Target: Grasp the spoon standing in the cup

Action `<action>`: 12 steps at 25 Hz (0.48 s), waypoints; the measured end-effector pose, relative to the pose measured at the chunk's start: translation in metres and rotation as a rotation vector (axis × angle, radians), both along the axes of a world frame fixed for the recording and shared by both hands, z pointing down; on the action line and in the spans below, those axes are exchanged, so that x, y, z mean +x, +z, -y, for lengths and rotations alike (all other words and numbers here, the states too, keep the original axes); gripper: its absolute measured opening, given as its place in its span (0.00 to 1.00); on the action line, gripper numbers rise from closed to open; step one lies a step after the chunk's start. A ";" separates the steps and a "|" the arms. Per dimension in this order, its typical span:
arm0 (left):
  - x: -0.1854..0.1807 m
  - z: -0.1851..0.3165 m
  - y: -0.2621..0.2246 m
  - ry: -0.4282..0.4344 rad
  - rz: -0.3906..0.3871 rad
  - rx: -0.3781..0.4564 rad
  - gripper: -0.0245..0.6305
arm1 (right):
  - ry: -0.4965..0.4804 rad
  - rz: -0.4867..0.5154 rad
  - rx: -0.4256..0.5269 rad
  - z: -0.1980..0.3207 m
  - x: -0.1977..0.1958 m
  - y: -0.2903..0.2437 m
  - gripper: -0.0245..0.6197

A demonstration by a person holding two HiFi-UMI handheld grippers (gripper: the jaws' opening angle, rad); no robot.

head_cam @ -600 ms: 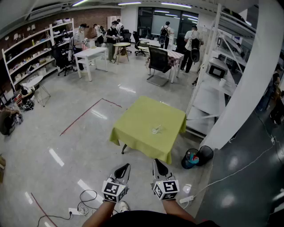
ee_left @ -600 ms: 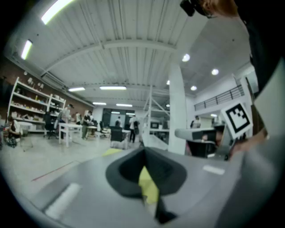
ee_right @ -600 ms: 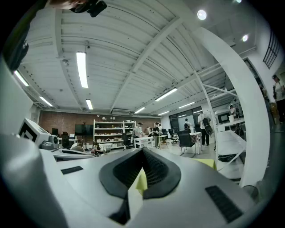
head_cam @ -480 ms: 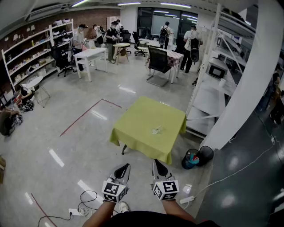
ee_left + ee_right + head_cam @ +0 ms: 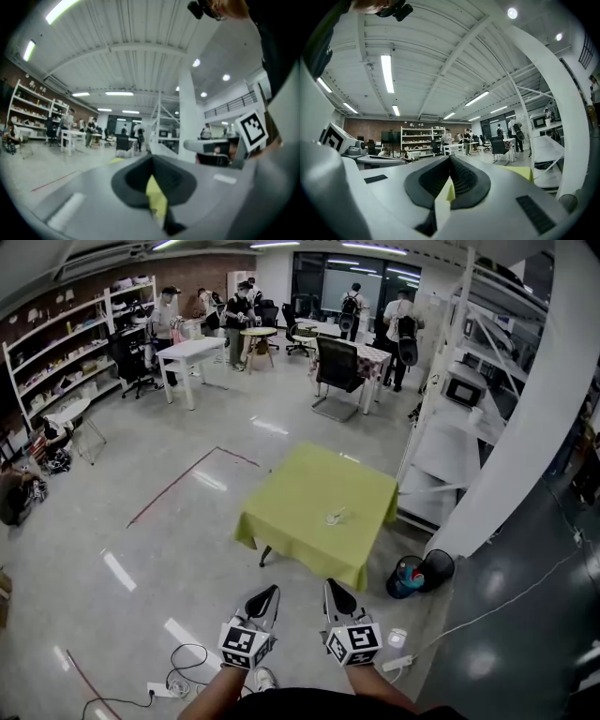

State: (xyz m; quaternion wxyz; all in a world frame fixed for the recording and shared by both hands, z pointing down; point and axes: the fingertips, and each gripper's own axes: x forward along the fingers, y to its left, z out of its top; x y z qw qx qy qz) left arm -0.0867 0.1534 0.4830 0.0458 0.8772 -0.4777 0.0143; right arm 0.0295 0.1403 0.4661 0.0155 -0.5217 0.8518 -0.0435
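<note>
A small clear cup (image 5: 331,517) with a thin spoon (image 5: 337,513) leaning in it stands on the table with the yellow-green cloth (image 5: 300,512), right of its middle. Both grippers are held low near my body, well short of the table. In the head view my left gripper (image 5: 270,592) and right gripper (image 5: 331,586) point at the table, side by side. The left gripper view shows the left gripper (image 5: 152,161) with its pads pressed together and nothing held. The right gripper (image 5: 450,161) looks the same in the right gripper view, with only a sliver of yellow cloth showing past its jaws.
Two dark bins (image 5: 419,573) stand on the floor by the table's right corner. White shelving (image 5: 450,446) and a thick white column (image 5: 525,418) line the right side. Cables (image 5: 183,667) and a power strip (image 5: 394,662) lie near my feet. People, desks and chairs are at the far back.
The head view has shifted slightly, so the table sits a little lower and to the right. Both grippers stay shut and side by side.
</note>
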 end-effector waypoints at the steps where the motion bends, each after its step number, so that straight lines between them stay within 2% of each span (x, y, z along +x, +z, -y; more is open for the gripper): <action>1: -0.002 0.003 0.001 0.000 -0.001 0.000 0.05 | -0.006 0.010 -0.004 0.003 -0.001 0.001 0.05; 5: -0.010 0.015 0.000 0.012 0.002 0.004 0.05 | -0.028 0.019 -0.024 0.013 -0.013 0.005 0.05; 9: -0.019 0.027 -0.002 0.046 0.002 0.022 0.05 | -0.113 0.033 -0.041 0.018 -0.037 0.007 0.05; 12: -0.027 0.031 -0.003 0.073 0.003 0.027 0.05 | -0.120 0.017 -0.039 0.022 -0.048 0.007 0.05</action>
